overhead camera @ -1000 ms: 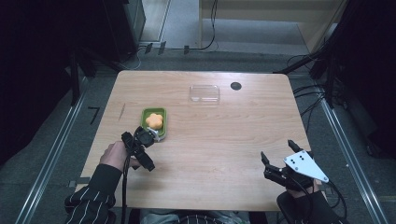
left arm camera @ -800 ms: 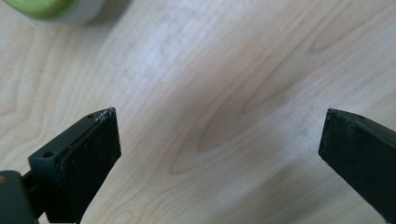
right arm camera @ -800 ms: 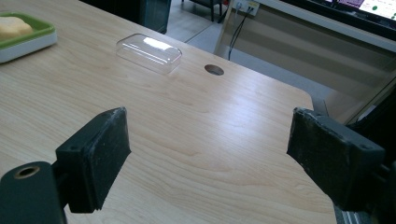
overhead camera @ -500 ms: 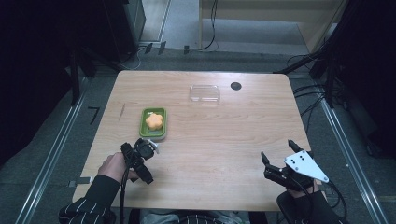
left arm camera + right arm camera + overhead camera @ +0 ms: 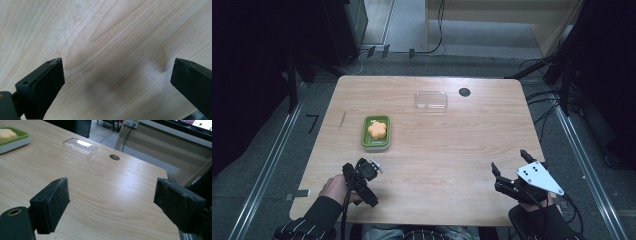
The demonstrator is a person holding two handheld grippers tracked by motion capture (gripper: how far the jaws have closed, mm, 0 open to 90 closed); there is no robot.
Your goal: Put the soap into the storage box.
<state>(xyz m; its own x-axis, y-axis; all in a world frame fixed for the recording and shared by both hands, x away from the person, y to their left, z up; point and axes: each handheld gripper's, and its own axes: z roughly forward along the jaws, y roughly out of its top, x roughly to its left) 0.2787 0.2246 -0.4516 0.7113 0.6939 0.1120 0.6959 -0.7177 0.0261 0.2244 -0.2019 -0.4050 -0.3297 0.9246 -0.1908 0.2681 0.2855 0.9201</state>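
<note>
While jaws gape, soap dish [image 5: 376,133] beyond left gripper [image 5: 360,176]

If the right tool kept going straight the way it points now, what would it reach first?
Probably the clear plastic lid, lying upside-down-looking on the light wooden table ahead and slightly left of the right tool. Its open jaws frame bare tabletop before that. Depth is unclear, so it might pass just beside the lid.

The left claw [image 5: 117,82] gapes wide over bare wooden table [image 5: 105,37].
</note>
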